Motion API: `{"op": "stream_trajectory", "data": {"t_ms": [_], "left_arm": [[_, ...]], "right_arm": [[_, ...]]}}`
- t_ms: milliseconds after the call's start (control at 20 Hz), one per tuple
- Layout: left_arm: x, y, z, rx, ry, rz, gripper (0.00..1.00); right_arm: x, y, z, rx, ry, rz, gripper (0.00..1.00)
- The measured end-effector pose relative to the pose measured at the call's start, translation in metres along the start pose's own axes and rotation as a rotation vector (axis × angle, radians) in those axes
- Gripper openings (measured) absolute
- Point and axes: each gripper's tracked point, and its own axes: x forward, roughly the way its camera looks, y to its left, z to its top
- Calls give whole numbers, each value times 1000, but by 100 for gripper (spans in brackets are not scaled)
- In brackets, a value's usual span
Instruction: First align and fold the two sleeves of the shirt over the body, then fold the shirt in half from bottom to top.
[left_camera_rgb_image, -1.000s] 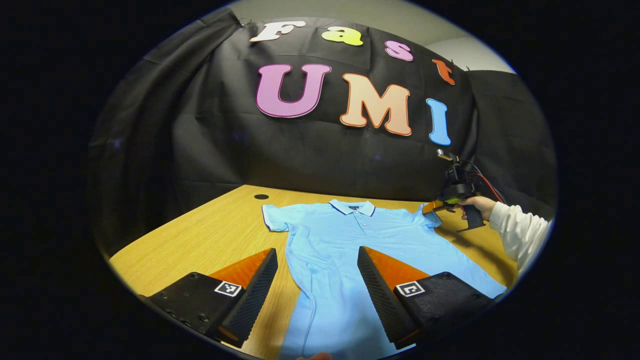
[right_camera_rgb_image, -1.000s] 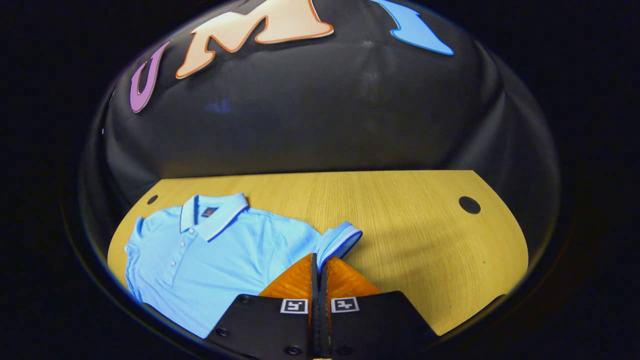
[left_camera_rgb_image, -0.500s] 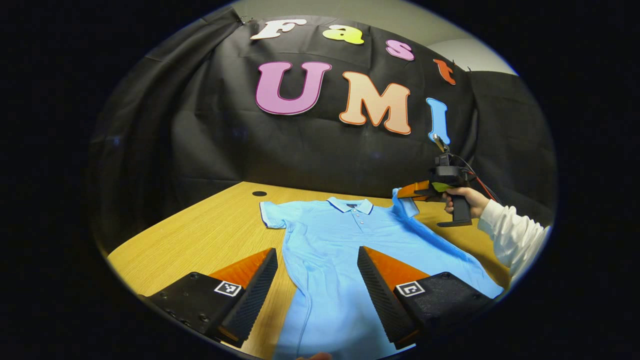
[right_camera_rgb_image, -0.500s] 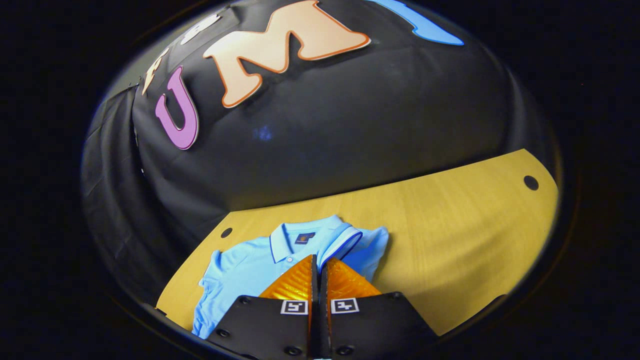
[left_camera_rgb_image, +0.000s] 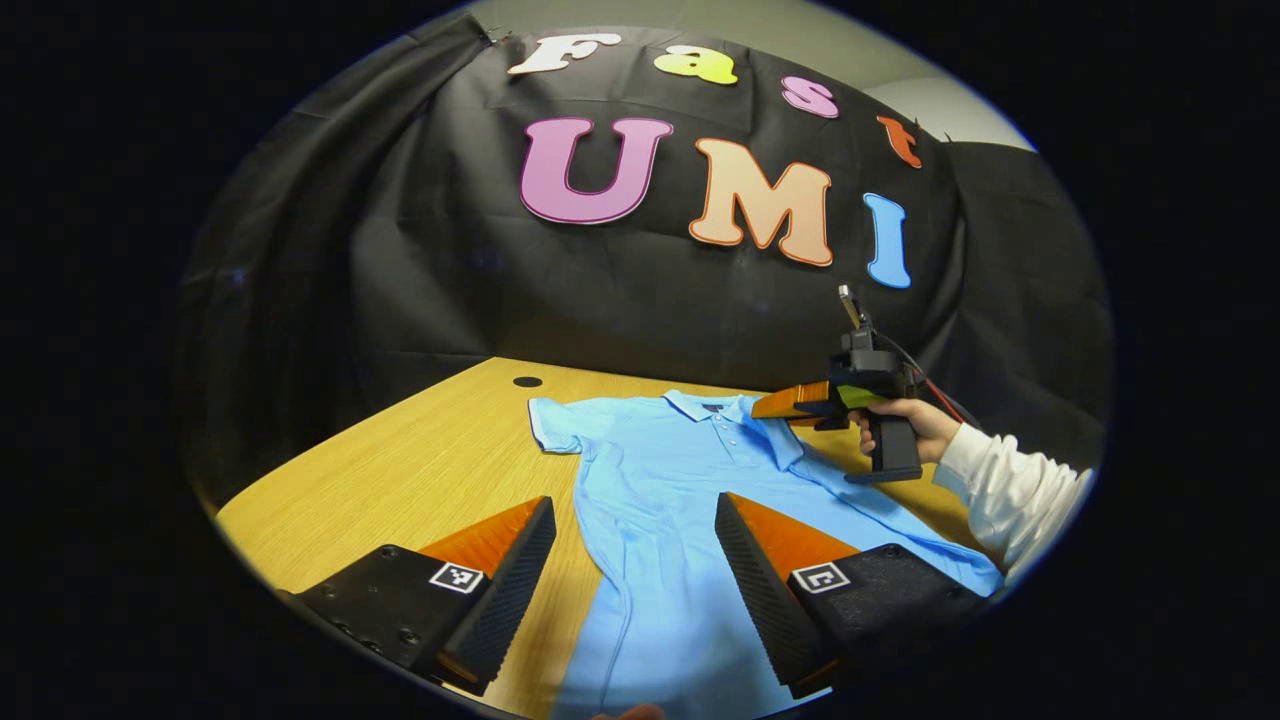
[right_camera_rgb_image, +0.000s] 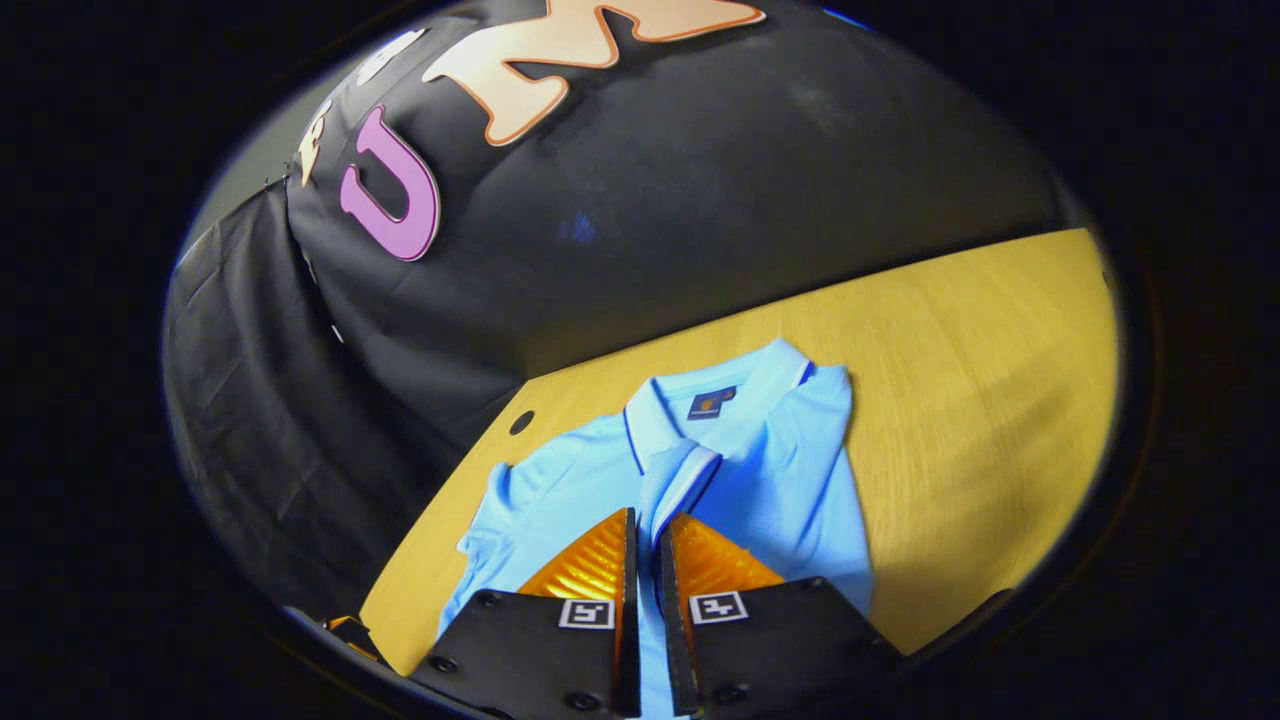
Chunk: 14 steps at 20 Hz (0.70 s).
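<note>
Right tongs (left_camera_rgb_image: 772, 404), pinched on the shirt's right sleeve (right_camera_rgb_image: 688, 478), have lifted it off the bench (left_camera_rgb_image: 420, 470) and carried it inward from the outer edge. The sleeve, flat and spread a second ago, now lies folded over the chest beside the collar (right_camera_rgb_image: 700, 405). In the right gripper view the shirt (left_camera_rgb_image: 680, 500) has swung from lower left to centre.

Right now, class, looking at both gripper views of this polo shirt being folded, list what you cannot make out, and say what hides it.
- Polo shirt hem: left gripper view, cut off by the bottom edge and the left gripper fingers.
- Sleeve cuff where it is pinched: right gripper view, hidden between the right gripper fingers.
- Collar label: right gripper view, too small to read.
- Person past the white sleeve: left gripper view, cut off at the edge.
</note>
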Motion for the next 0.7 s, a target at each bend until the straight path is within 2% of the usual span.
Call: {"op": "stream_trajectory", "data": {"t_ms": [50, 150, 250, 400, 450, 500, 700], "left_arm": [[2, 0, -2, -5, 3, 0, 95], [7, 1, 1, -9, 8, 1, 96], [14, 3, 2, -49, 18, 0, 95], [24, 6, 3, -100, 37, 1, 95], [27, 10, 4, -99, 40, 9, 95], [33, 14, 6, -93, 46, 20, 96], [62, 36, 19, -42, 86, 38, 95]], "right_arm": [[-2, 5, -4, 3, 16, 21, 17], [-9, 15, -7, -22, 21, 59, 34], [-16, 30, -5, -45, 5, 105, 92], [-42, 47, 2, -42, -30, 146, 96], [-51, 48, 5, -46, -49, 148, 92], [-60, 47, 7, -56, -71, 144, 97], [-108, 41, 4, -110, -124, 121, 97]]}}
